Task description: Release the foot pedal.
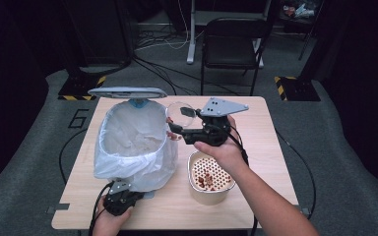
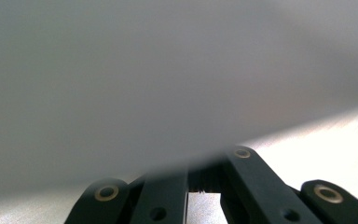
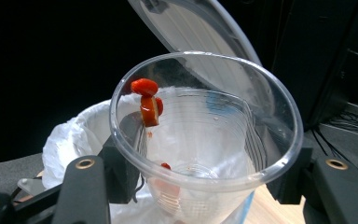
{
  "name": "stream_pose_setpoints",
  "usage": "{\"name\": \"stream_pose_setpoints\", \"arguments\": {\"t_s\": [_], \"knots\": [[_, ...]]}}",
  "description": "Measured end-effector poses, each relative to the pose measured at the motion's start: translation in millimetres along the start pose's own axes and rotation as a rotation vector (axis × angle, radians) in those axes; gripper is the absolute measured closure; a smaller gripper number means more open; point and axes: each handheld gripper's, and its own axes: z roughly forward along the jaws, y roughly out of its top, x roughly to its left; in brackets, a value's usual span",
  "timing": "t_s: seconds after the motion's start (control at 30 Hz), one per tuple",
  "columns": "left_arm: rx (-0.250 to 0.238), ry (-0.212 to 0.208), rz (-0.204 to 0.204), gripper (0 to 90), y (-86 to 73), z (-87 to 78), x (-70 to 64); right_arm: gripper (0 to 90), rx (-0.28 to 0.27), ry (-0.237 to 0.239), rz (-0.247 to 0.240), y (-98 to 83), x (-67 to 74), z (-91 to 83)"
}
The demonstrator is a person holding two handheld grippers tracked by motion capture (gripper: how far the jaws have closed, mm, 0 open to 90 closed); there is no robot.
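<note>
The right tool [image 1: 173,129] clamps a clear plastic cup [image 1: 180,112] across its wall, the two black jaws pressed against opposite sides, as the right gripper view shows. The cup is held up beside the far right rim of the white-lined bin [image 1: 133,142], whose lid [image 1: 127,92] stands raised at the back. In the right gripper view a few red scraps [image 3: 147,100] cling to the inside wall near the lip of the cup [image 3: 205,135], with a smaller one near its base.

The step in hand appears to be the emptying of the cup into the bin. The next move probably calls for carrying the mouth over the liner and tipping it further, perhaps with a shake, since the scraps stick to the wall.

The left tool [image 1: 119,200] lies at the near foot of the bin, its jaws pressed together close against the pale liner [image 2: 168,74]; it seems to steady the bin.

A beige perforated bowl [image 1: 210,176] holding red pieces rests on the surface [image 1: 256,128] just right of the bin, under the right forearm.
</note>
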Motion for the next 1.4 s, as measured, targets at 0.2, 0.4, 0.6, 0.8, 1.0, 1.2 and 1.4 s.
{"name": "stream_pose_setpoints", "arguments": {"t_s": [0.2, 0.4, 0.6, 0.8, 1.0, 1.2, 1.4], "knots": [[0.000, 0.000, 0.001, 90.0, 0.0, 0.0, 0.1, 38.3, 0.000, 0.023, -0.008, 2.5, 5.6, 10.2], [0.001, 0.000, 0.001, 90.0, 0.0, 0.0, 0.1, 37.9, 0.012, 0.044, -0.021, 5.0, 10.0, 24.7], [0.001, -0.001, 0.002, 90.0, 0.0, 0.0, 0.1, 37.1, 0.021, 0.072, -0.018, 7.2, 15.5, 40.9], [0.001, 0.000, 0.003, 90.0, 0.0, 0.0, 0.0, 36.2, 0.043, 0.085, -0.025, 6.6, 19.5, 58.2], [0.001, -0.001, 0.002, 90.0, 0.1, 0.0, 0.1, 34.4, 0.063, 0.089, -0.014, 4.8, 22.0, 73.7], [0.000, -0.001, 0.001, 90.0, -0.1, 0.0, 0.1, 34.1, 0.081, 0.092, -0.019, 1.2, 27.6, 88.2], [-0.001, -0.002, -0.001, 90.0, -0.1, 0.0, 0.3, 33.6, 0.086, 0.095, -0.020, -0.1, 31.0, 99.8]]}}
